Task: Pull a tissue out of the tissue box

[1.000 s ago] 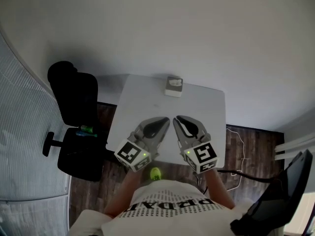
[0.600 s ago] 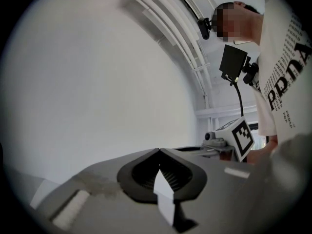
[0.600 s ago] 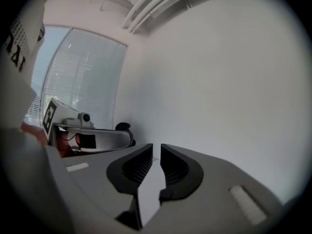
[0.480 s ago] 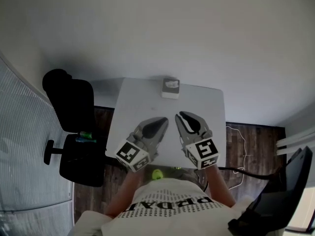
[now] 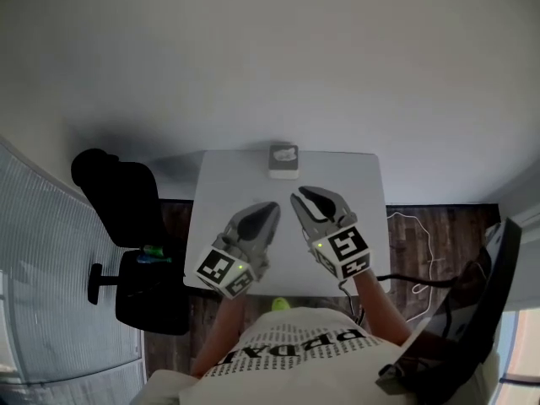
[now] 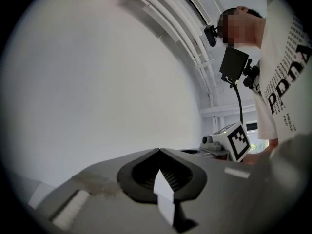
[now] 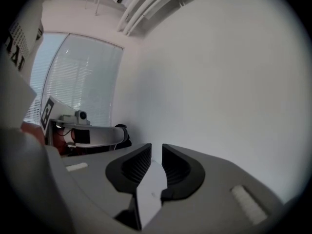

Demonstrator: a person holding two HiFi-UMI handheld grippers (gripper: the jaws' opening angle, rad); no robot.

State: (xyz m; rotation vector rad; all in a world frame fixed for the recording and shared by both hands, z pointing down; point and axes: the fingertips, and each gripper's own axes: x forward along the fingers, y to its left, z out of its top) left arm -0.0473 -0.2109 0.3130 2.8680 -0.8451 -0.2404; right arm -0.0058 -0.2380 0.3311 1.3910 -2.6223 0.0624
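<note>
**Head view.** The tissue box (image 5: 283,160) stands at the 12 o'clock edge of the white table (image 5: 221,182), centred on that far side and well apart from both of your tools. Your left gripper (image 5: 271,207) is over the table at 7 o'clock from the box. Your right gripper (image 5: 310,194) is at 5 o'clock from it, the nearer of the 2. Both point toward 12 o'clock. A black office chair (image 5: 118,194) stands at 9 o'clock of the table, on the dark wood floor (image 5: 422,234).

**Left gripper view.** Your left gripper (image 6: 158,150) is clenched: its 2 jaws meet at the tips with nothing caught between them. Plain white wall (image 6: 97,82) lies ahead. The marker cube (image 6: 238,141) of your other tool shows at 3 o'clock.

**Right gripper view.** Your right gripper (image 7: 156,147) is released and its jaws are opening. A narrow gap separates the 2 ribbed pads (image 7: 137,164), and only white wall shows through it.
</note>
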